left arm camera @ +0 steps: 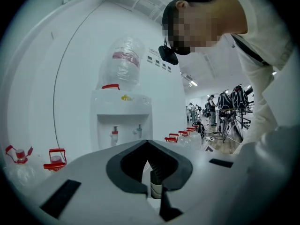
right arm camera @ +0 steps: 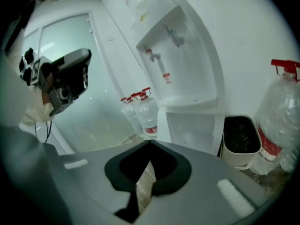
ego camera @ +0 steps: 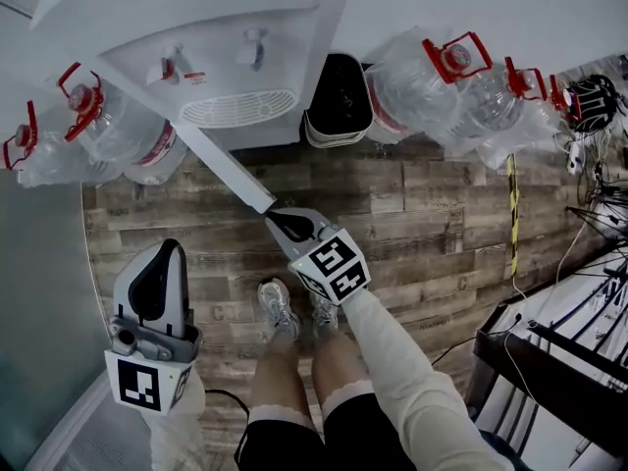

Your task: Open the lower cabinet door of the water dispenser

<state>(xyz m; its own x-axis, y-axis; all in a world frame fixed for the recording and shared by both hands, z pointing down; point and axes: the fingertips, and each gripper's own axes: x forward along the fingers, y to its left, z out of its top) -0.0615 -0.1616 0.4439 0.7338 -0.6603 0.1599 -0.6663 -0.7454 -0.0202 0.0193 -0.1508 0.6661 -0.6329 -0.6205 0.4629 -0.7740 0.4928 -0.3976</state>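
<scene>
Standing before the water dispenser point(ego camera: 211, 27), the person holds one tool at the door and keeps the other clear.

Lower cabinet door point(ego camera: 228, 170): already open. From above it reads as a long pale strip angling out from the dispenser's base toward the person's feet. The right gripper view agrees, showing the cabinet opening point(right arm camera: 194, 128) exposed beneath the taps.

Right gripper point(ego camera: 283, 224): the tip is at the door's free edge; whether it is touching or just beside cannot be told. The jaws are clenched together, and its own view shows only floorboards past the pads, with nothing pinched. Judgement: the free edge is farthest from the hinge, so a closed tip there suits nudging the panel wider rather than clamping it.

Left gripper point(ego camera: 167, 255): well apart to the left, aimed toward the dispenser, with its jaws together and empty. Judgement: it is parked there to stay out of the door's swing.

Task judged all but complete.
</scene>
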